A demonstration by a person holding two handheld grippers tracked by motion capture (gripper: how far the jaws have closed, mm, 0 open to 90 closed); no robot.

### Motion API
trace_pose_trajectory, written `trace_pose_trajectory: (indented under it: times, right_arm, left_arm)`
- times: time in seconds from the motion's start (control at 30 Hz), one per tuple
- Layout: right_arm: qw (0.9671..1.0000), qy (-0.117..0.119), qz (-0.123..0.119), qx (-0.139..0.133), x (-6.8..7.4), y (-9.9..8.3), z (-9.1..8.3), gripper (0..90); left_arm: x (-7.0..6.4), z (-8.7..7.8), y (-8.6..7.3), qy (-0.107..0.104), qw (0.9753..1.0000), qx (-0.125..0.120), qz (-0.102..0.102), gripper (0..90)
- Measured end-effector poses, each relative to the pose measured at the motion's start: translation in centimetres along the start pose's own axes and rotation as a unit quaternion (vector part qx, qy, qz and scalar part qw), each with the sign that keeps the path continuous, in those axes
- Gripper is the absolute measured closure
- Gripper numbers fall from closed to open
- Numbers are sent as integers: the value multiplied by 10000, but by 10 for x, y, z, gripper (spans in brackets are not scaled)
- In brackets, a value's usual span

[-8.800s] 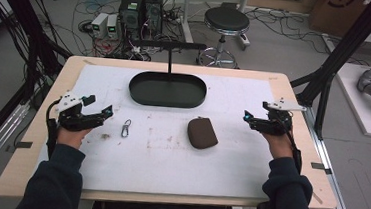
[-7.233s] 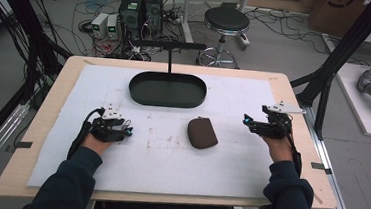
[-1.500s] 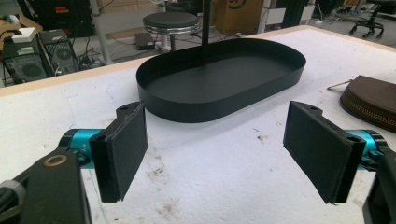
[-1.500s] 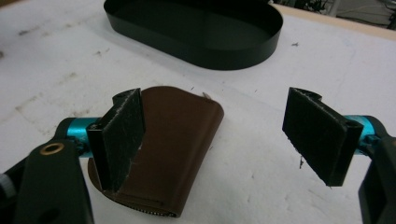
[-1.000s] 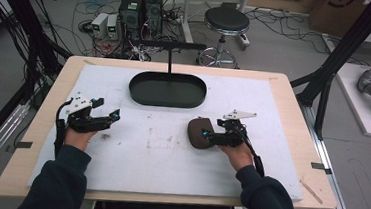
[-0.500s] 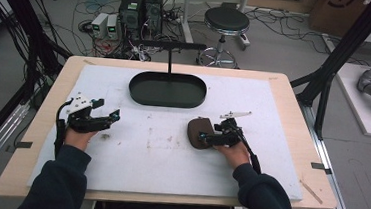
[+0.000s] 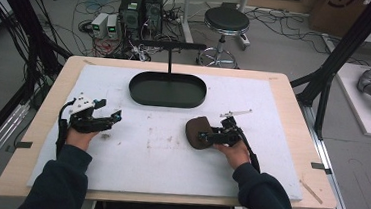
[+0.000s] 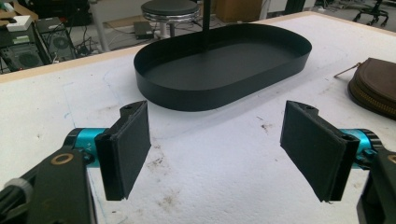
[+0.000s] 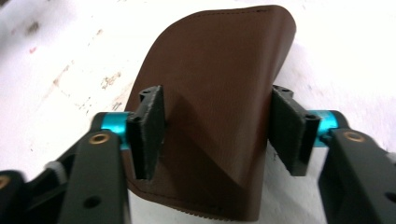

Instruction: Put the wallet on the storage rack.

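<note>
A: Biggest first: 1 table under a white mat, filling the middle of the high view. Then 1 black oval tray, upper centre, long axis running left to right across the frame; nothing seen inside.

B: And 1 brown leather pouch, right of centre, lying flat on the mat, below and right of the tray and apart from it. Zip edge visible at the right edge of the left gripper view.

A: Counted: 1 tray, 1 pouch, 2 grippers. No key or other small thing made out on the mat, apart from smudges.

B: Right gripper at the pouch, jaws reaching leftward over its right part. In the right gripper view, pouch rising up the centre of the frame, 1 jaw on each flank, so the pouch's long axis along the jaws' reach. Jaws pressing the leather into a fold, so judged as clamped on the pouch, or very nearly.

A: Left gripper at middle left, well apart from the pouch, pointing right. Jaws spread wide, nothing between them but bare mat; tray ahead in the upper half of its own view.

B: So the right hand the nearer by far. Probably a lift next, tray lying up and to the left of the pouch.
</note>
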State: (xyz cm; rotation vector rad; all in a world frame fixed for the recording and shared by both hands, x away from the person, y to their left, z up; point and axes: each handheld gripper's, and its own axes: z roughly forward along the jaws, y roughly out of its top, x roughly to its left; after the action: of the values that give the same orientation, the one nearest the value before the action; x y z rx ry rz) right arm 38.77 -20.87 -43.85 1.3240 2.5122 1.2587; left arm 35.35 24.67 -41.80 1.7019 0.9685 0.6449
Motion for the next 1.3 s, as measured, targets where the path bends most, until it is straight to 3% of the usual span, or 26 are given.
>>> trace_pose_trajectory:
  times: [0.13, 0.33, 0.47, 0.6, 0.7, 0.8, 0.93, 0.97, 1.03, 1.1, 1.2, 1.3]
  right_arm:
    - [9990, -111, -387, -167, 8, 5, -7, 581]
    - [9941, -260, -999, -337, 23, 11, -18, 671]
    - [9856, -733, -1471, -388, 32, 15, -29, 696]
    - [9745, -1225, -1835, -410, 33, 17, -37, 709]
    - [9713, -1378, -1899, -405, 31, 17, -40, 711]
    - [9714, -1219, -1990, -431, 30, 17, -40, 707]
    - [9743, -736, -2032, -638, 30, 16, -39, 666]
    - [9736, -667, -2082, -658, 30, 16, -38, 655]
    - [9710, -624, -2199, -701, 33, 16, -36, 612]
    - [9704, -688, -2199, -718, 34, 16, -34, 527]
    - [9706, -743, -2164, -752, 33, 15, -33, 489]
    - [9744, -684, -2050, -624, 28, 14, -30, 486]
  left_arm:
    - [2, -2, 0, 42, 10000, -25, -20, 243]
    - [1, -4, 1, 60, 10000, -41, -12, 243]
    - [3, -5, 0, 66, 10000, -41, -23, 243]
    - [3, -4, 0, 59, 10000, -37, -11, 243]
    - [3, -4, 0, 53, 10000, -43, -19, 244]
    - [3, -4, 0, 40, 10000, -44, -11, 244]
    - [2, -4, 0, 29, 10000, -60, -24, 244]
    - [2, -4, 0, 23, 10000, -58, -17, 244]
    - [2, -4, 0, 17, 10000, -61, -19, 244]
    - [2, -4, 0, 0, 10000, -66, -22, 244]
    - [2, -4, 0, -18, 10000, -69, -19, 244]
    - [2, -3, 0, -31, 10000, -53, -10, 244]
